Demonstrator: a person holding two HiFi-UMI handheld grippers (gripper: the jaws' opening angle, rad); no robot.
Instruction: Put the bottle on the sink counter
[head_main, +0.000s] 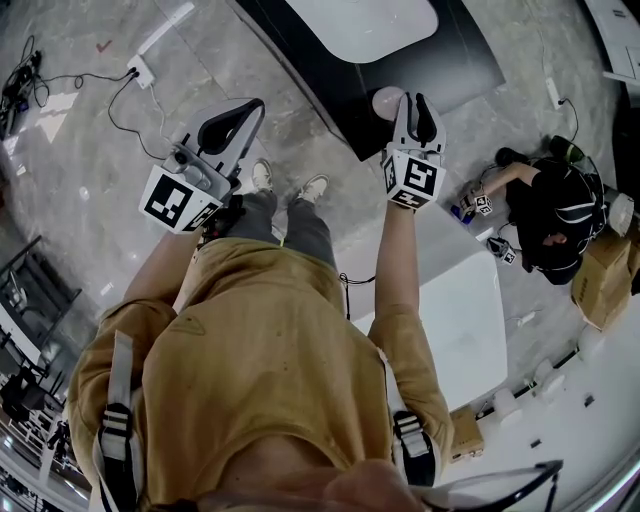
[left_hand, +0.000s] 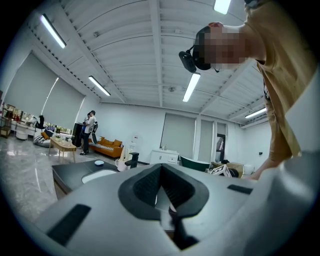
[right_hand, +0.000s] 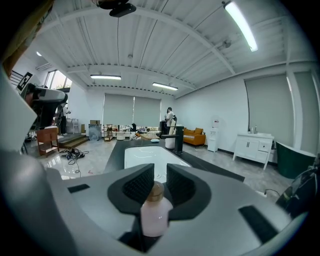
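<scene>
Seemingly gripped, one bottle (right_hand: 155, 216), one sink counter (head_main: 480, 60).

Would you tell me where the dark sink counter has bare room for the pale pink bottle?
Bare: the dark sink counter along both long sides of the white basin. Crowded: its far end, around the black faucet and white cup.

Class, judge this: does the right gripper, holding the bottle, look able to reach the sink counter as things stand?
Probably yes. The right gripper holds the bottle, and the dark sink counter lies straight ahead of it with nothing in between. The head view shows it at the counter's edge.
</scene>
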